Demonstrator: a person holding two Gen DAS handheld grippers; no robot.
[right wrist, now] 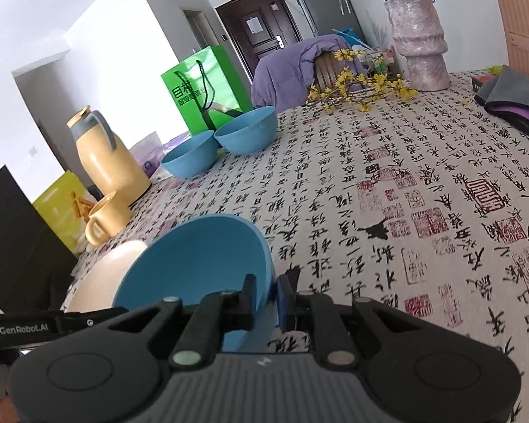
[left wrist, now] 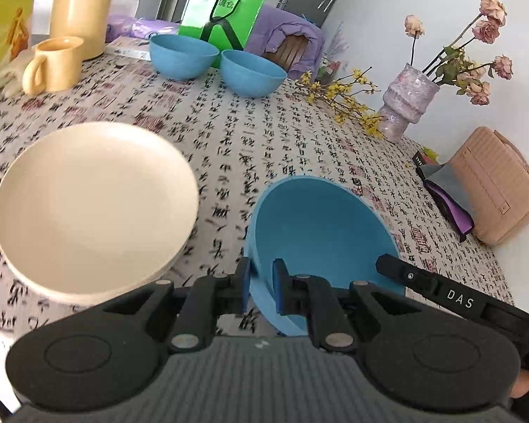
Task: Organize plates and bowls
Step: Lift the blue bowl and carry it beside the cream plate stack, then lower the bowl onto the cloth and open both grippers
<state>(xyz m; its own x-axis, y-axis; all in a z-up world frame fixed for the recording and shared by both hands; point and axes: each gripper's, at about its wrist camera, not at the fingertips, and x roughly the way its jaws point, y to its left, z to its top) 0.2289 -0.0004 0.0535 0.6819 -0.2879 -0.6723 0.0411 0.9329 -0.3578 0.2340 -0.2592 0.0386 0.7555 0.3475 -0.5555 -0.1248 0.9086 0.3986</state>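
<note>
Evidently light and stiff, the blue plastic bowl [left wrist: 321,232] hangs tilted above the tablecloth [left wrist: 264,148], beside the cream plates [left wrist: 91,208]. Left gripper [left wrist: 261,283] and right gripper [right wrist: 266,299] each pinch its thin, probably slippery rim, the natural handhold.
</note>
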